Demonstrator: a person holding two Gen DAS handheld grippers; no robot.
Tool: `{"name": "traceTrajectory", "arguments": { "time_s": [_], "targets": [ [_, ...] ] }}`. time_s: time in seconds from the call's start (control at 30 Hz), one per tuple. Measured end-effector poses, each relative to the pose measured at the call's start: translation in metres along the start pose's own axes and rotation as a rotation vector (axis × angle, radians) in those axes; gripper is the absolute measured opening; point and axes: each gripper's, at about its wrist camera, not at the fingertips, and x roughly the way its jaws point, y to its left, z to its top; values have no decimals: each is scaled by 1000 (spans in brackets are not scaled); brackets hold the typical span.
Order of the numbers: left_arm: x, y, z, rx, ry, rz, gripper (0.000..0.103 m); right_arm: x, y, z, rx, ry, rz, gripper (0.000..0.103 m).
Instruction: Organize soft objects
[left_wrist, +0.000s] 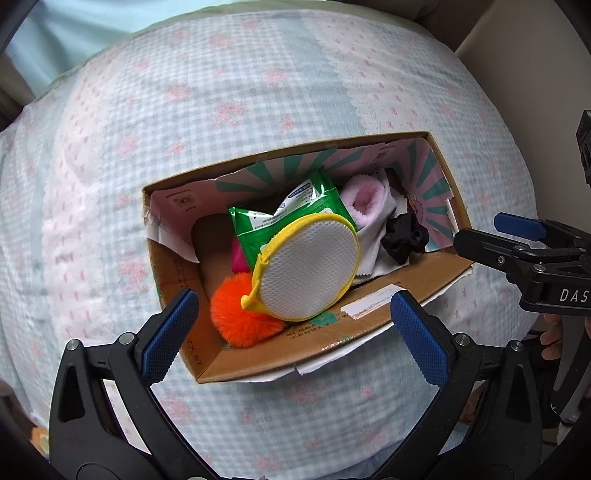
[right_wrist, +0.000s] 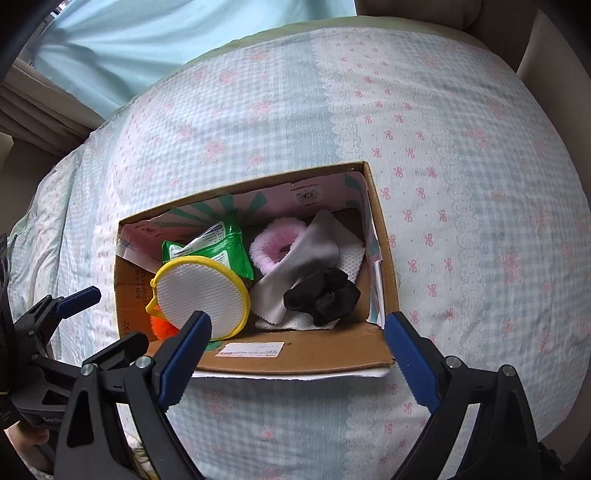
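1. Two tools hang over the cardboard box (left_wrist: 373, 314) on the bed (left_wrist: 221, 110), and both stand spread wide with nothing between their pads: the left tool (left_wrist: 291, 332) above the box's near-left end, the right tool (right_wrist: 295, 350) above its near wall.
2. Soft things already lie inside the box: a yellow-rimmed mesh pouch (left_wrist: 308, 267) on top, an orange pompom (left_wrist: 240, 314) at its 7 o'clock, a green wipes pack (left_wrist: 295, 210) at its 12 o'clock, a pink fuzzy sock (right_wrist: 275, 245), a grey cloth (right_wrist: 310, 251) and a black scrunchie (right_wrist: 323, 297) toward the right end.
3. No loose item shows on the bed, so the step in hand looks like letting go and clearing away.
4. To do that well, I would lift each tool straight up with the jaws wide, so no pad snags the pouch's rim or drags the box wall.
5. Both tools point steeply downward, nearly plumb; the right tool appears at 3 o'clock in the left view.
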Motion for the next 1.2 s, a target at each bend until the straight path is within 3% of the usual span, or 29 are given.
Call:
{"name": "traceTrajectory", "arguments": {
  "time_s": [0.2, 0.37, 0.53, 0.73, 0.83, 1.0, 1.2],
  "targets": [
    [-35, -10, -12, -22, -53, 32, 103, -41, 1, -6, -27, -56, 9, 94],
    [-81, -28, -20, -73, -118, 74, 103, -109, -1, -13, -76, -142, -37, 94],
    [-159, -63, -30, -127, -256, 104, 103, -193, -5, -24, -156, -259, -83, 94],
    [-273, -108, -49, -207, -544, 155, 103, -294, -17, -42, -188, -459, -116, 94],
    [-313, -130, -59, -197, -646, 189, 103, -329, -24, -52, -177, -549, -124, 94],
    [-349, -162, -71, -168, -751, 221, 103, -368, -31, -70, -165, -663, -135, 94],
    [-365, -187, -87, -163, -817, 226, 103, -379, -36, -88, -173, -722, -161, 94]
  ]
}}
